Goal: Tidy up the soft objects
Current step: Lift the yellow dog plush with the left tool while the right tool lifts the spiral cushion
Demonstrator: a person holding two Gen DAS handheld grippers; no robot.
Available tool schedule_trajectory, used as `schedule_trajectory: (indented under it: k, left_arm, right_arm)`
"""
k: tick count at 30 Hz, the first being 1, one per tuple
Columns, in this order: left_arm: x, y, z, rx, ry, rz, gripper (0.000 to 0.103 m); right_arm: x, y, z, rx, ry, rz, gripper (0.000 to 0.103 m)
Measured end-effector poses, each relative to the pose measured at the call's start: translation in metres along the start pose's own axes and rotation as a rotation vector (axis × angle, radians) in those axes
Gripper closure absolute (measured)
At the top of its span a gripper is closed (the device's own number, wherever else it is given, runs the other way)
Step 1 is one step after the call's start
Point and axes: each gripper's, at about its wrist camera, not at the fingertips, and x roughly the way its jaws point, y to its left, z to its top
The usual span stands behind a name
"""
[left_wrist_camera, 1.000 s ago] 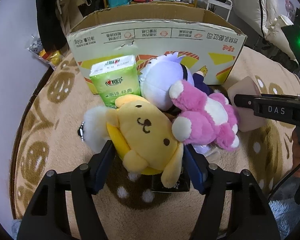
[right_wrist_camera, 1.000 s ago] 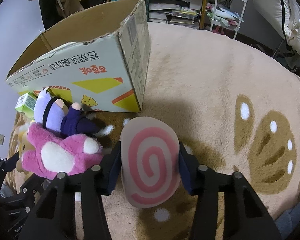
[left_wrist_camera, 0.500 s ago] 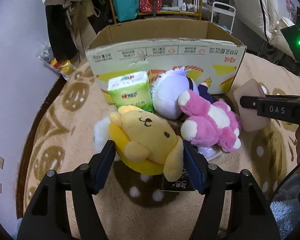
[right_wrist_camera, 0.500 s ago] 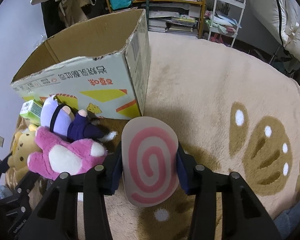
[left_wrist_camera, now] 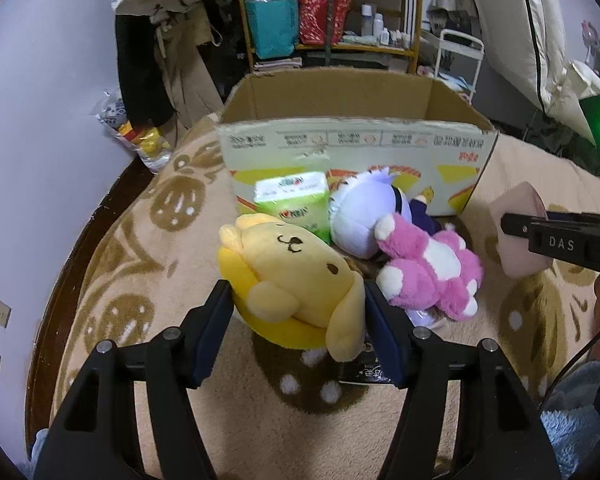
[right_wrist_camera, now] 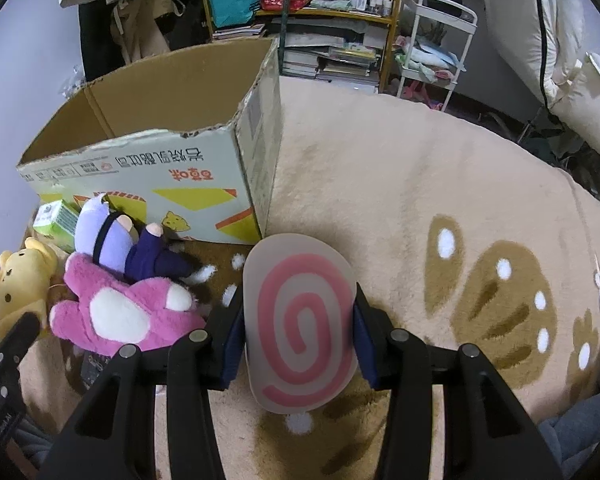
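My left claw (left_wrist_camera: 298, 312) is clamped on the yellow plush dog with floppy ears (left_wrist_camera: 296, 280) at lower centre of the left view, its jaws closing further into the stuffing. My right claw (right_wrist_camera: 298, 324) is clamped on the flat oval cushion with a pink spiral (right_wrist_camera: 304, 328), low centre in the right view. Both items appear light and compressible; the plush yields under the pads (left_wrist_camera: 216, 332), so I judge a grip across the body firmer than one on an ear or limb. The cushion seems stiffer edge to edge, and holding it at its narrow sides looks sound. The open cardboard box with printed sides (left_wrist_camera: 356, 148) stands at centre frame on the beige patterned rug (left_wrist_camera: 140, 280). Against its front lie a green tissue pack (left_wrist_camera: 296, 204), a pale purple-haired doll (left_wrist_camera: 364, 216) and a pink and white plush bear (left_wrist_camera: 428, 268). The box floor is hidden by its near wall. A dark flat item (left_wrist_camera: 364, 372) under the dog is mostly covered and unidentifiable. The cushion's lower edge blocks the rug beneath it.
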Motion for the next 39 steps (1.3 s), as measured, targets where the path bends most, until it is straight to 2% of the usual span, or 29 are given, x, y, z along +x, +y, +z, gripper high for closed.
schedule_trajectory:
  k: [7,13,20,27,39]
  left_arm:
    - [-0.027,0.012,0.003,-0.017,-0.079,0.046,0.039]
    - [-0.048,0.027,0.006,-0.038,-0.143,0.080,0.039]
    - [-0.075,0.039,0.011,-0.041,-0.232,0.125,0.039]
    - [-0.091,0.043,0.012,-0.041,-0.283,0.127,0.039]
    - [-0.114,0.033,0.021,0.019,-0.397,0.125,0.039]
  right_arm:
    - [-0.028,-0.003,-0.001,0.014,-0.098,0.021,0.054]
    - [-0.052,-0.004,-0.003,0.048,-0.166,0.088,0.054]
    - [-0.084,-0.002,-0.006,0.043,-0.297,0.070,0.054]
    - [-0.110,0.007,-0.004,-0.009,-0.417,0.063,0.054]
    - [-0.134,0.033,-0.002,-0.111,-0.521,0.084,0.054]
